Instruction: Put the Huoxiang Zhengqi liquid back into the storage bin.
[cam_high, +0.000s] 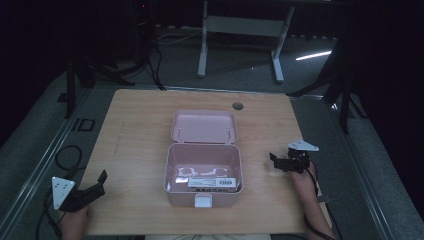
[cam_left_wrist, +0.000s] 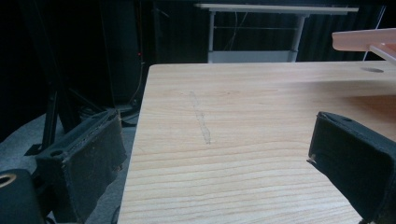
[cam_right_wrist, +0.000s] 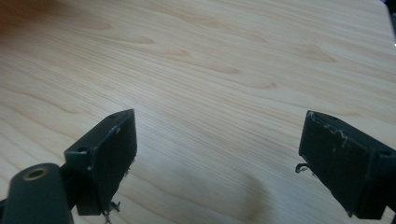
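A pink box (cam_high: 203, 172) stands in the middle of the wooden table (cam_high: 135, 130) with its lid (cam_high: 204, 127) thrown back. Inside lie white items and a labelled flat pack (cam_high: 212, 182). At the table's front left corner my left gripper (cam_high: 97, 184) is open, its jaws wide apart over bare wood, well left of the box. My right gripper (cam_high: 276, 161) hovers to the right of the box, open too, with nothing between its jaws. In the left gripper view the lid's pink edge (cam_left_wrist: 364, 39) juts in at the upper right.
A round cable hole (cam_high: 238, 106) sits near the table's far edge. Beyond the table stand a white desk frame (cam_high: 240, 30) and dark stands on the grey floor. Cables coil on the floor at the left (cam_high: 65, 157).
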